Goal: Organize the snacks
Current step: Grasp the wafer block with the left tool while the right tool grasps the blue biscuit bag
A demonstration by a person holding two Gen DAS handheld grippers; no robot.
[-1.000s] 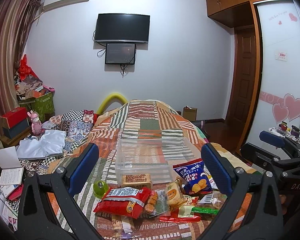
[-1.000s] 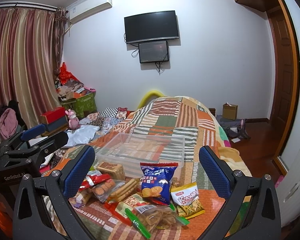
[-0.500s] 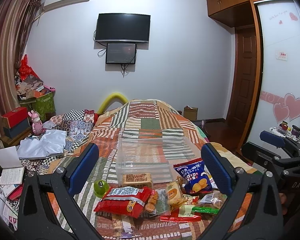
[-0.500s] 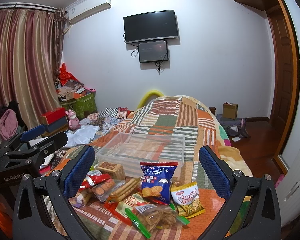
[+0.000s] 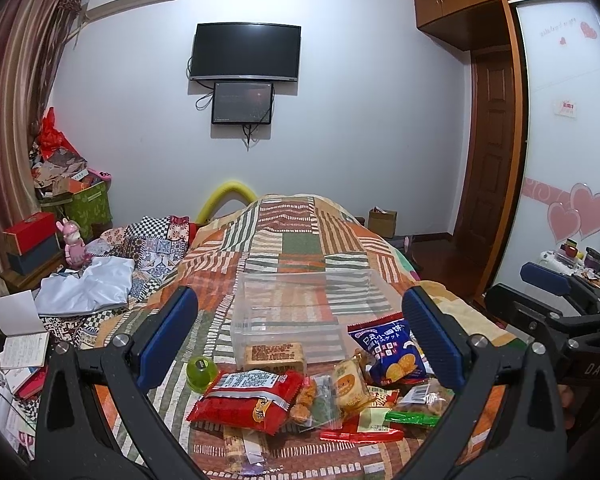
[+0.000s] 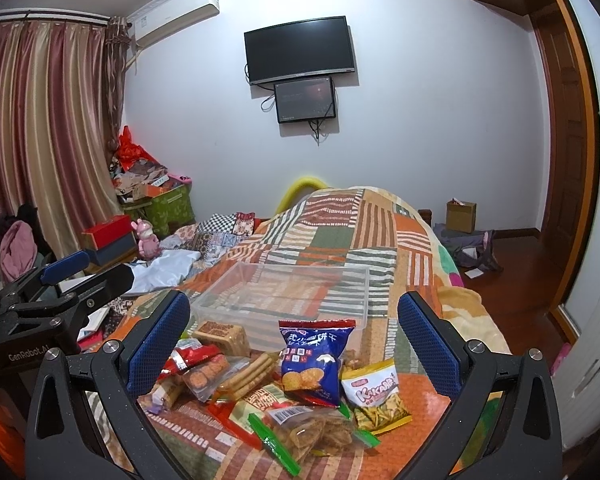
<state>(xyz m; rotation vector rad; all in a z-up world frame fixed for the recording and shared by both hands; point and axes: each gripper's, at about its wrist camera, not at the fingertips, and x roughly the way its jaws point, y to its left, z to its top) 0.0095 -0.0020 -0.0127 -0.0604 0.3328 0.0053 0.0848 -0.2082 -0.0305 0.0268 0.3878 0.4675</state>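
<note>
A pile of snack packets lies on the patchwork bedspread in front of a clear plastic bin (image 5: 300, 312), which also shows in the right wrist view (image 6: 288, 296). The pile includes a red bag (image 5: 248, 396), a blue cracker bag (image 5: 392, 354) (image 6: 314, 360), a brown biscuit pack (image 5: 274, 354) (image 6: 222, 334), a yellow Kakari bag (image 6: 376, 394) and a small green cup (image 5: 200, 370). My left gripper (image 5: 300, 336) is open and empty above the pile. My right gripper (image 6: 292, 340) is open and empty above the pile too.
The other gripper shows at the edge of each view: the right one (image 5: 560, 312) and the left one (image 6: 56, 296). Clothes and papers (image 5: 84, 288) lie left of the bed. A wardrobe (image 5: 568, 160) stands to the right.
</note>
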